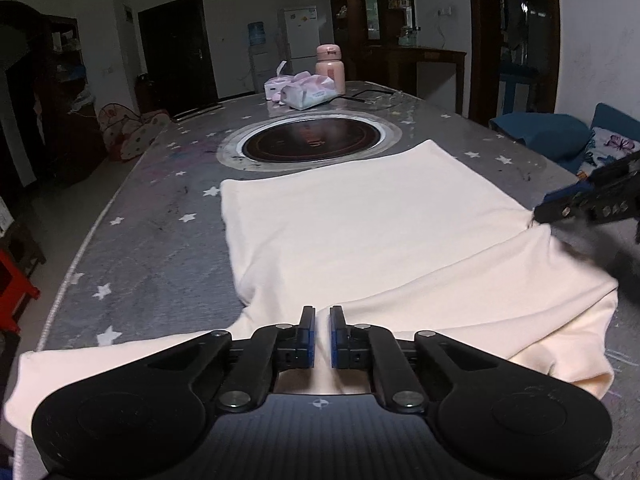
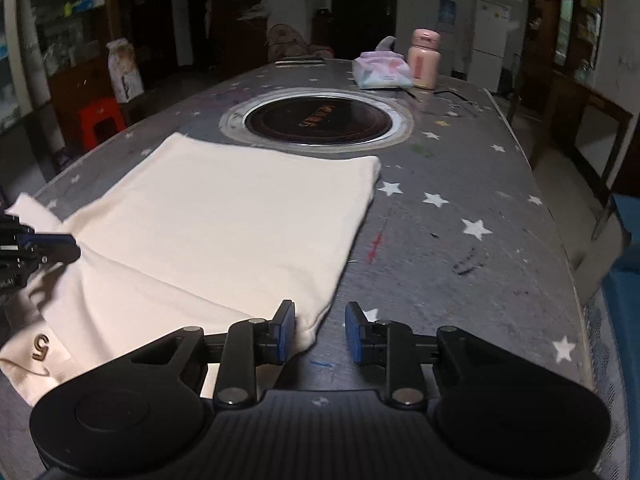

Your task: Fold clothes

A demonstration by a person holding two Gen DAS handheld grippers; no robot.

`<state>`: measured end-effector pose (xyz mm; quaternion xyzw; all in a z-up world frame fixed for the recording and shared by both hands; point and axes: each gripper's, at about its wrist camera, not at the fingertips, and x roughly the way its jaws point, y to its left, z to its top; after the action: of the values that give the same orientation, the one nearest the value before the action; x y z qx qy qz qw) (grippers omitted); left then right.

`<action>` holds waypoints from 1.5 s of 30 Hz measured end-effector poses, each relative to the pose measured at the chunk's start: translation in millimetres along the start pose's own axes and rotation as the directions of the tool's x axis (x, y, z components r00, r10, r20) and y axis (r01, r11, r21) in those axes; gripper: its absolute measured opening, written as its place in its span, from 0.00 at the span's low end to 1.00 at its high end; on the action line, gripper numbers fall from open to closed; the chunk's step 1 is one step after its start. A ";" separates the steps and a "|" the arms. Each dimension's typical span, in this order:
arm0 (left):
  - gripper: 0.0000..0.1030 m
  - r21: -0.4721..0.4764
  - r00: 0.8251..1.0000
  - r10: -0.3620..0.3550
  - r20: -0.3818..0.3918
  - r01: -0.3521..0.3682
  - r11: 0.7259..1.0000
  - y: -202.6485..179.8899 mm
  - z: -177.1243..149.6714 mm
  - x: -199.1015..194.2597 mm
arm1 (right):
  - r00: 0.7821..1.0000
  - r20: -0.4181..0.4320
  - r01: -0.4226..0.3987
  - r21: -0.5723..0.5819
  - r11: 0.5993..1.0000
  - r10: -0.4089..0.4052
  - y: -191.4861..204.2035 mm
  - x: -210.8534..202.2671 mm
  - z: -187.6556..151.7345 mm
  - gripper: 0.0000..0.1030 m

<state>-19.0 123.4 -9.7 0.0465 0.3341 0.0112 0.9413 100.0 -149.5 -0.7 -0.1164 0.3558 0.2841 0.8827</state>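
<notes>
The cream shirt [image 1: 360, 232] lies spread on the starry counter [image 1: 152, 208], its far hem just short of the round hob [image 1: 312, 142], the near part rumpled toward the person. The left gripper [image 1: 322, 334] sits low over the near edge, fingers drawn almost together with a ridge of cloth running into the narrow slit between them. It looks like a pinch, though whether the cloth is truly clamped cannot be told for sure.

The right gripper [image 2: 320, 330] has its fingers spread wide. The left pad touches the shirt's near right corner, the right pad stands over bare counter. Nothing is held there yet.

So the step in hand looks like taking hold of the near edge for a fold. To do it well, the right gripper should slide left until the corner sits fully between the pads, then close on both layers, not just the top one. Both hands should grip at matching spots on the edge and lift together, so the fold line runs straight. Keep the travel low and even, well short of the tissue pack [image 2: 384, 70] and pink bottle [image 2: 425, 60] at the far end.
</notes>
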 end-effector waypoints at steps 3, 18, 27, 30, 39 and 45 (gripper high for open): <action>0.11 -0.017 1.000 -0.015 0.019 0.015 1.000 2.0 1.0 -9.4 | 0.999 0.040 -0.010 -0.003 1.000 0.010 2.6 -15.2 1.3 0.25; 0.13 -0.015 0.993 -0.117 0.009 0.117 0.993 -4.3 -9.1 -15.7 | 0.994 0.038 -0.099 -0.029 0.995 0.100 26.8 -18.5 -10.9 0.21; 0.16 0.055 0.991 -0.131 0.002 0.130 0.990 -17.5 -23.7 -22.4 | 0.990 -0.030 -0.139 -0.135 0.981 0.136 58.9 -37.0 -41.0 0.25; 0.18 0.034 0.993 -0.122 0.002 0.122 0.992 -10.7 -25.0 -27.8 | 0.987 -0.015 -0.159 -0.185 0.970 0.159 70.8 -43.3 -34.4 0.25; 0.32 -0.169 1.000 0.031 0.001 -0.030 0.985 43.8 -34.6 -43.7 | 0.954 -0.045 -0.297 -0.251 0.921 0.295 121.5 -9.0 -15.7 0.25; 0.34 -0.307 0.963 0.267 -0.038 -0.265 0.914 103.0 -44.8 -47.2 | 0.946 -0.015 -0.317 -0.261 0.912 0.325 135.3 -7.4 -4.3 0.25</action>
<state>-82.9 227.1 -4.9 -0.0564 0.3167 0.1911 0.9273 14.2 -44.6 0.9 -0.1669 0.3169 0.4710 0.8062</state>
